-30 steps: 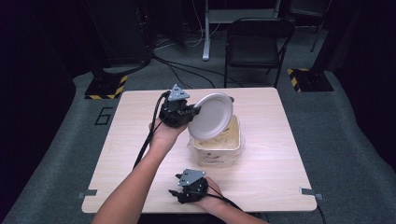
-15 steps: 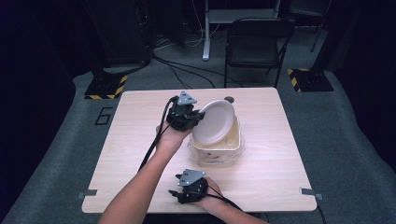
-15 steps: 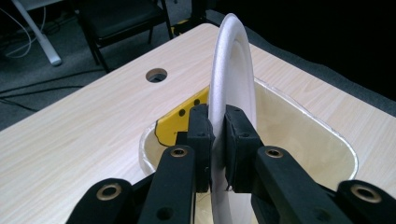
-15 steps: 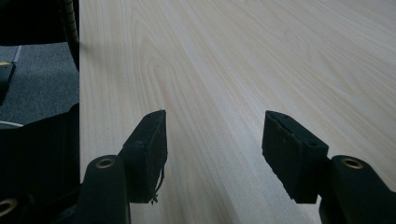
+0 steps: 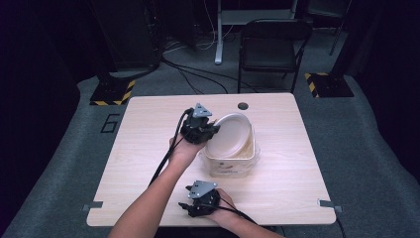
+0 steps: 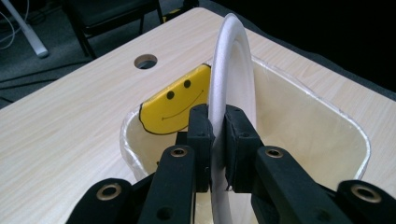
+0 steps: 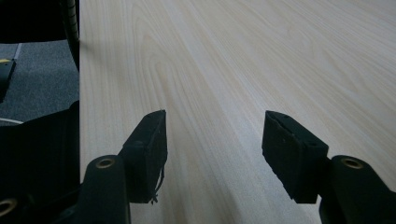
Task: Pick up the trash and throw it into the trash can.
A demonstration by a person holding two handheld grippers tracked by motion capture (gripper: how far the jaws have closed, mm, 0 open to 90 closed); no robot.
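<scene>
A white foam plate (image 5: pixel 228 135) (image 6: pixel 231 79) stands on edge, tilted, partly down inside a clear plastic tub (image 5: pixel 233 161) (image 6: pixel 327 121) at the table's middle. My left gripper (image 5: pixel 210 130) (image 6: pixel 218 140) is shut on the plate's rim, just left of the tub. A yellow smiley-face sticker (image 6: pixel 175 105) shows on the tub's far wall. My right gripper (image 5: pixel 190 207) (image 7: pixel 212 149) rests open near the table's front edge, with nothing between its fingers (image 7: pixel 149 144).
The light wooden table (image 5: pixel 148 148) has a round cable hole (image 5: pixel 242 105) at its back edge. A black folding chair (image 5: pixel 270 49) stands behind the table. Yellow-black floor markers (image 5: pixel 111 91) lie on the grey carpet.
My left gripper carried the plate down and to the right, from above the tub's left rim into the tub. The right gripper has stayed still.
</scene>
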